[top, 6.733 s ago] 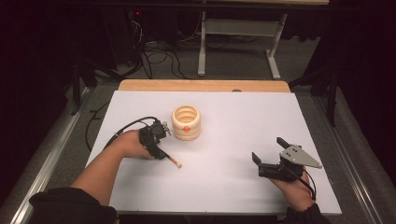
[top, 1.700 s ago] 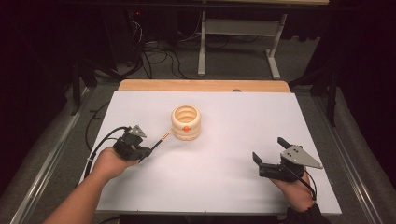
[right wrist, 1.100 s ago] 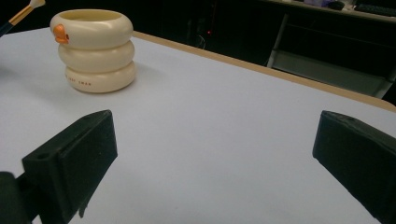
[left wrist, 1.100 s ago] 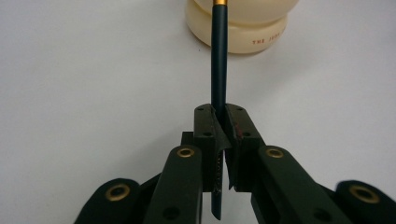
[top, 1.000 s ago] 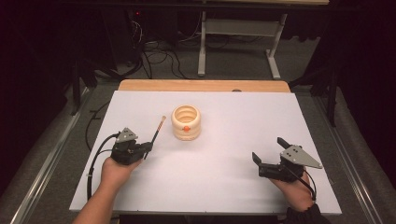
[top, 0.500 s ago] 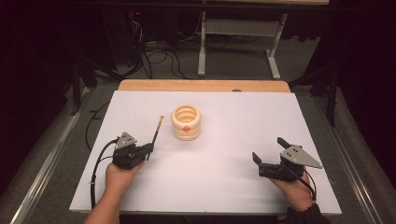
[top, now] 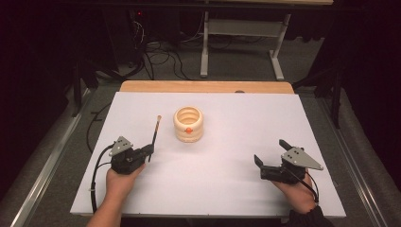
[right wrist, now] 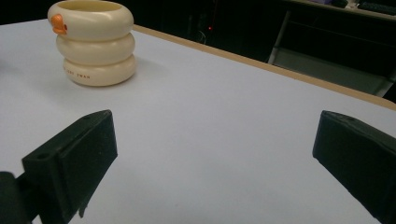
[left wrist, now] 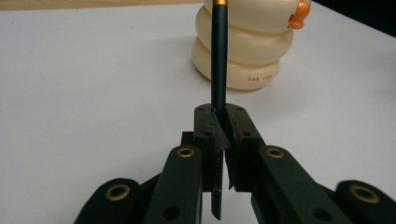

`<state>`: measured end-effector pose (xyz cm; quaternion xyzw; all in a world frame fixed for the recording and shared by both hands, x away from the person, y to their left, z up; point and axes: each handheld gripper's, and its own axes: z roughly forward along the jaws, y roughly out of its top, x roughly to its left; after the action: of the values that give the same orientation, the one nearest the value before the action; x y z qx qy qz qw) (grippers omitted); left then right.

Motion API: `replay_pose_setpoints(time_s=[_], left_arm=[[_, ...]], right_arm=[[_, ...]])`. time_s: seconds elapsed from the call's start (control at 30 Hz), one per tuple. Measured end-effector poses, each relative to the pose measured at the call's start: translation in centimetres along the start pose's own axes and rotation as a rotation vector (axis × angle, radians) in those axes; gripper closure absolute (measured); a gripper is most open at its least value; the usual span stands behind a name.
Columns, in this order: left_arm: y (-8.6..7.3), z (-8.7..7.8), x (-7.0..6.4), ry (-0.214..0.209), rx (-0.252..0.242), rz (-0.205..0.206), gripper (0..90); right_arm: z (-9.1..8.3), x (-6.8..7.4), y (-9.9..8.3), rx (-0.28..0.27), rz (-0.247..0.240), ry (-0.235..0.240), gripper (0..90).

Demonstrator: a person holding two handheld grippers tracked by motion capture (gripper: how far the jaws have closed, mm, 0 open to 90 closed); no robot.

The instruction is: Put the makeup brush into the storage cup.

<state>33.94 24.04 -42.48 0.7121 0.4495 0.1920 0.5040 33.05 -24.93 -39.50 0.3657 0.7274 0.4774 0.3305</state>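
The left gripper (top: 150, 150) sits over the left part of the desk (top: 227, 198), nearer the near edge than the far one, and is clenched on a dark green pencil (top: 154, 134). In the high view the pencil runs from the gripper toward the far edge of the desk, its pale end lying just left of a cream pot (top: 188, 124). In the left gripper view the pencil (left wrist: 218, 60) rises straight up between the two closed black jaws, a short stub of it sticking out below them, and a gold band shows near its top end. The pot (left wrist: 254, 44) stands behind the pencil there, built like three stacked rings, with a small orange beak-like knob on its side and small lettering on the lowest ring. It stands upright on the desk, about midway between the left and right edges and somewhat toward the far edge, apart from the pencil. The right gripper (top: 269, 163) rests near the right end of the near edge, well apart from the pot and the pencil, its jaws spread wide and grasping nothing. In the right gripper view bare desk lies between those jaws, with the pot (right wrist: 95, 44) farther off.
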Motion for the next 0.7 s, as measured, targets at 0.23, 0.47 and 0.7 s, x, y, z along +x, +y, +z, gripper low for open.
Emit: replay_pose_setpoints(time_s=[0.23,0.47,0.7], left_arm=[[0.1,-0.37,-0.11,-0.011,-0.037,-0.007,84.3],[0.13,-0.53,-0.34,-0.021,-0.071,-0.005,84.3],[0.27,-0.73,-0.87,-0.026,-0.115,0.011,84.3]], right_arm=[[0.08,0.06,-0.1,0.005,-0.004,0.003,1.0],[0.08,0.02,-0.11,0.003,-0.007,0.003,1.0],[0.04,0.06,-0.08,0.001,-0.003,0.002,1.0]])
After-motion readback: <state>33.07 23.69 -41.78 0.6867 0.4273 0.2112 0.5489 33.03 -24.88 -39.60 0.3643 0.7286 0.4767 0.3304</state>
